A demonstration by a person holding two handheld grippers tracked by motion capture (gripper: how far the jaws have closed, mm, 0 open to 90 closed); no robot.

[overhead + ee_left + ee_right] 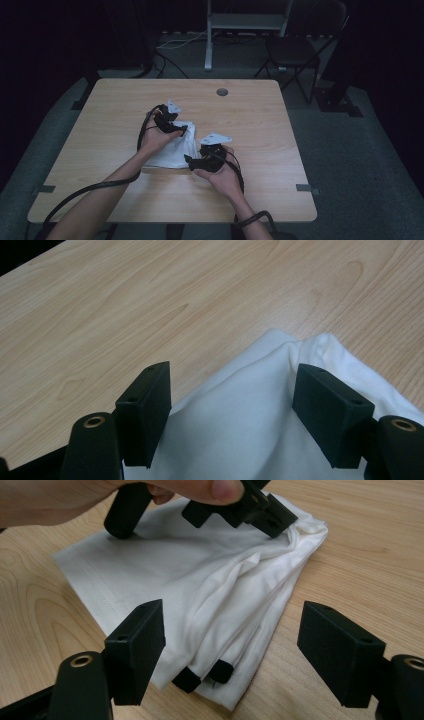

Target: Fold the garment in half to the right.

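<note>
The room is dark around a pale wooden table point(100, 130), which takes the middle of the high view; behind it, at the upper right of the frame, stands a folding chair point(300, 47), and beside that, at the upper middle, a grey metal stand point(245, 22). A small round grommet point(222, 92) sits near the far edge of the tabletop.

In the centre of the table lies a white garment point(175, 150), folded into a compact bundle. In the right gripper view it looks like several layers laid over each other, with a stitched hem at the left and two small black tabs point(205, 675) that come out of the near edge. I cannot tell what these tabs are.

The left gripper point(172, 125) rests at the far end of the garment, its jaws apart, with cloth between them but not pinched, as the left gripper view shows. The right gripper point(192, 161) is at the near end, also with the jaws standing wide and nothing clamped.

To my judgement the folding is almost finished: the cloth is already folded small, and only a last fold or some smoothing of the wrinkled far corner seems left.

No brand, label or readable writing is visible on the cloth or the grippers.
</note>
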